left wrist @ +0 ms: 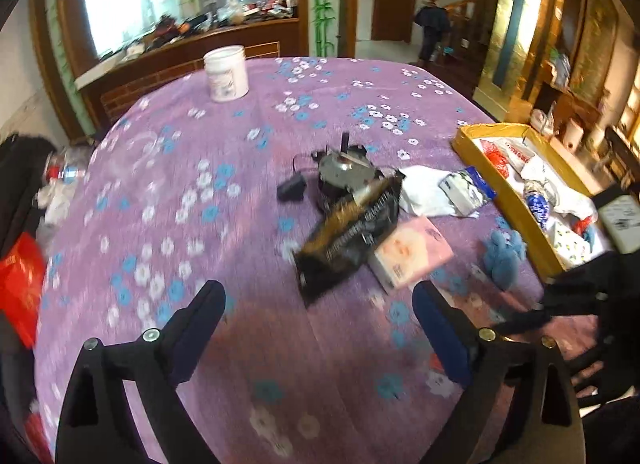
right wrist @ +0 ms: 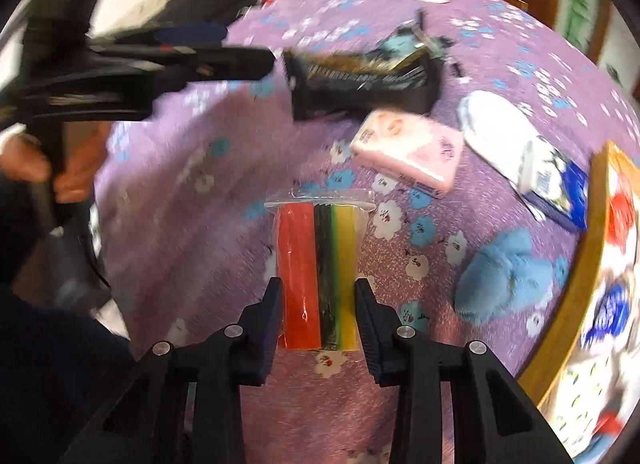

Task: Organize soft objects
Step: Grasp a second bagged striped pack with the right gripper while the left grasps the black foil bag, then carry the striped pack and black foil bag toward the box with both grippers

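A clear packet of red, black and yellow strips [right wrist: 316, 248] sits between the fingers of my right gripper [right wrist: 318, 288], whose pads press on its two long sides. My left gripper [left wrist: 318, 292] hangs open above the purple flowered tablecloth [left wrist: 192, 183] with nothing between its fingers. Just beyond it lie a black and gold bag [left wrist: 348, 232], a pink tissue pack [left wrist: 412, 256] and a blue plush toy [left wrist: 504, 256]. The right wrist view shows the plush toy [right wrist: 500, 276] to the right of my held packet. The yellow tray [left wrist: 504, 191] at the right holds several soft packets.
A white tub [left wrist: 226, 73] stands at the table's far edge. A metal pot [left wrist: 344, 171] and a black adapter [left wrist: 292, 187] lie mid-table, with a white cloth [left wrist: 424, 191] and a blue-white packet [left wrist: 464, 187] beside the tray. A person stands far back by the door.
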The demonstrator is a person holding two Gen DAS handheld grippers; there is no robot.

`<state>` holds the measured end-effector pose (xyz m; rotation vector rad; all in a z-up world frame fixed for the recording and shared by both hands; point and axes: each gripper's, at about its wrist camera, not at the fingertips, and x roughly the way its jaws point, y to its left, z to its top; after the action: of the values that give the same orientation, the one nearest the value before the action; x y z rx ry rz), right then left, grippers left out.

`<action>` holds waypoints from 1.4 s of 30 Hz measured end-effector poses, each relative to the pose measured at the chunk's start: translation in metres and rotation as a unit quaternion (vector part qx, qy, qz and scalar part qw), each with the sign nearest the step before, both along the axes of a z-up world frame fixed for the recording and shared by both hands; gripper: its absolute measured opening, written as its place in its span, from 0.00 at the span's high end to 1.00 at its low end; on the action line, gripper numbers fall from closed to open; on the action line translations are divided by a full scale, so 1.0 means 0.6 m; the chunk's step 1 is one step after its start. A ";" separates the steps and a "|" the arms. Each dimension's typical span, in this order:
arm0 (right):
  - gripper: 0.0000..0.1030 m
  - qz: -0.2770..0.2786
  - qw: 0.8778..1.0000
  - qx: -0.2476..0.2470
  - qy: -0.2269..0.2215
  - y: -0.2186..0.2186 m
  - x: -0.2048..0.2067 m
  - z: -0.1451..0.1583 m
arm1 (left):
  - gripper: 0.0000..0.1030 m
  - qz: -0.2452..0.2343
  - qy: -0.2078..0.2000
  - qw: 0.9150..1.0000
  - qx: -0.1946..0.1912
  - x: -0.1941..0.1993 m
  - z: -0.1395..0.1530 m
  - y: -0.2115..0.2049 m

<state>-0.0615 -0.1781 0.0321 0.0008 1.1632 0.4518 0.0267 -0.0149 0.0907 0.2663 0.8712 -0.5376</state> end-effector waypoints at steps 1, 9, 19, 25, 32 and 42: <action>0.62 -0.012 1.000 0.009 -0.003 -0.008 -0.003 0.005 | 0.08 -0.009 0.002 1.000 0.009 0.014 -0.002 -0.008; 0.62 -0.090 0.995 0.039 -0.019 -0.059 -0.033 0.039 | 0.08 -0.095 0.000 0.990 0.101 0.067 -0.056 -0.076; 0.62 -0.145 0.988 0.048 -0.035 -0.097 -0.063 0.065 | 0.31 -0.128 0.029 0.986 0.098 0.112 -0.106 -0.120; 0.62 -0.162 0.984 0.059 -0.043 -0.109 -0.069 0.074 | 0.70 -0.079 0.045 0.995 0.050 0.072 -0.097 -0.098; 0.62 -0.169 0.982 0.069 -0.043 -0.114 -0.054 0.073 | 0.70 -0.050 0.062 0.997 -0.026 -0.018 -0.056 -0.054; 0.62 -0.176 0.980 0.077 -0.046 -0.124 -0.044 0.074 | 0.70 -0.066 0.062 0.995 -0.047 -0.057 -0.026 -0.076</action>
<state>-0.0878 -0.2528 0.0767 0.3140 1.0084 0.2237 -0.0076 -0.0607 0.0751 0.2065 0.9506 -0.7216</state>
